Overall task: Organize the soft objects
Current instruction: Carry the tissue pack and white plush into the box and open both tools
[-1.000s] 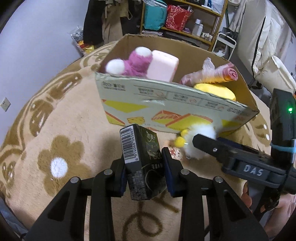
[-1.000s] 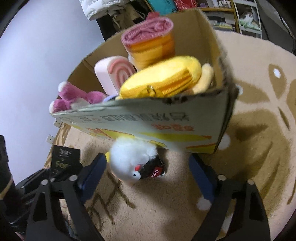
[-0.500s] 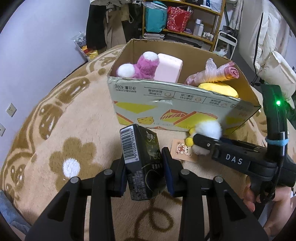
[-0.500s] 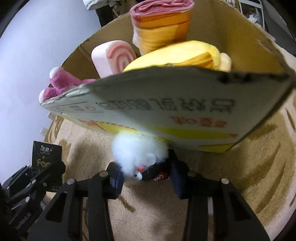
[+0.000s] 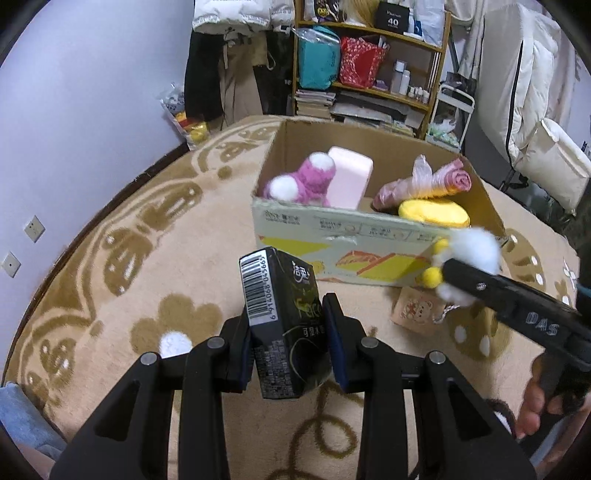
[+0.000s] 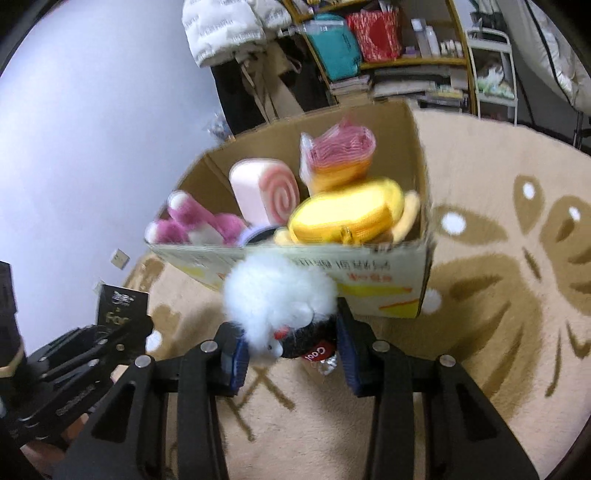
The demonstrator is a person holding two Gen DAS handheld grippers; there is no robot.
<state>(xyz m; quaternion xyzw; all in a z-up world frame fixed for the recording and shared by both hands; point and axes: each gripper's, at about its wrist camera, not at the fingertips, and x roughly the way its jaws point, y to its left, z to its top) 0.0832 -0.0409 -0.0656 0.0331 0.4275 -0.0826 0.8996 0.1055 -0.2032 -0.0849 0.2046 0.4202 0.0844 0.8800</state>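
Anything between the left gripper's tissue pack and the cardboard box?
Nothing: the left wrist view shows only bare carpet between the tissue pack and the cardboard box. The paper tag lies off to the right.

home bedroom: patterned rug (image 5: pixel 155 229), cluttered shelf (image 5: pixel 373 59), hanging coats (image 5: pixel 229 14)

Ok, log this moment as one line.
left gripper: holds tissue pack | right gripper: holds white plush | cardboard box: ahead

Black tissue pack (image 5: pixel 282 317) w/ white barcode; white fluffy toy (image 6: pixel 277 299), yellow feet; brown cardboard box (image 5: pixel 354 240), yellow print; beige rug (image 5: pixel 147 236) w/ brown floral pattern.
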